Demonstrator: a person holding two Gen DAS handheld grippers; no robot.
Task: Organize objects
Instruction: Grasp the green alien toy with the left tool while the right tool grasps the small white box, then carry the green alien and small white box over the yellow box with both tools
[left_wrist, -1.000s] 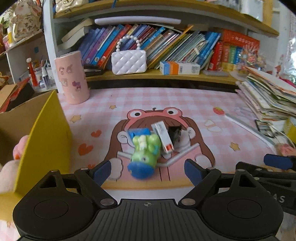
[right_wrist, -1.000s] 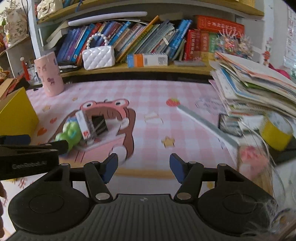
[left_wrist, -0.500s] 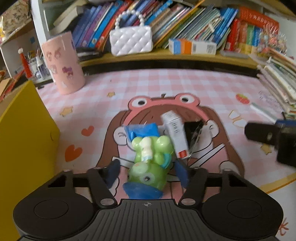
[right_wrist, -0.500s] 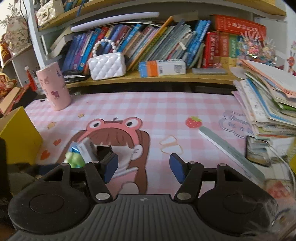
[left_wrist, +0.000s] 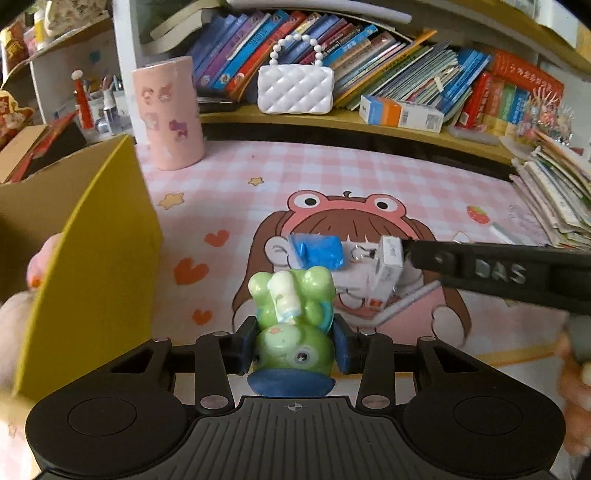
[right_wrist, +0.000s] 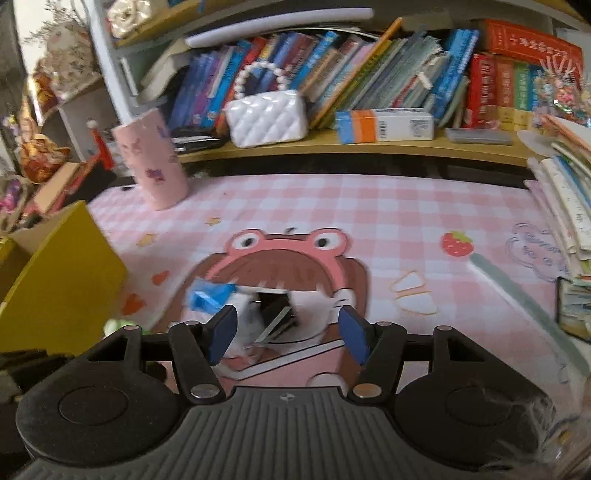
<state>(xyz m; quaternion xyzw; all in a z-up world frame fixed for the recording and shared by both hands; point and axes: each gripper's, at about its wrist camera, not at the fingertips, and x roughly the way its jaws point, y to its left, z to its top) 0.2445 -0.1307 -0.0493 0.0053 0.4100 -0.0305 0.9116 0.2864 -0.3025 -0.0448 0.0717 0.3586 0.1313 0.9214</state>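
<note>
My left gripper (left_wrist: 293, 347) is shut on a green toy figure (left_wrist: 293, 325) with a blue base, just above the pink cartoon mat (left_wrist: 332, 177). Behind it lie a blue packet (left_wrist: 319, 251), a small white box (left_wrist: 388, 273) and a black item. My right gripper (right_wrist: 288, 328) is open, its fingers on either side of the white box (right_wrist: 243, 314) and the black item (right_wrist: 277, 310); the blue packet (right_wrist: 207, 295) lies at its left. The right gripper's arm (left_wrist: 498, 269) reaches in from the right in the left wrist view.
A yellow cardboard box (left_wrist: 85, 258) stands open at the left. A pink cup (left_wrist: 168, 110) stands at the back left. A shelf with books, a white purse (left_wrist: 295, 88) and a carton (left_wrist: 399, 112) runs behind. A stack of books (right_wrist: 565, 199) sits at the right.
My left gripper closed on the green toy. My right gripper moved left and forward to the small pile of items.
</note>
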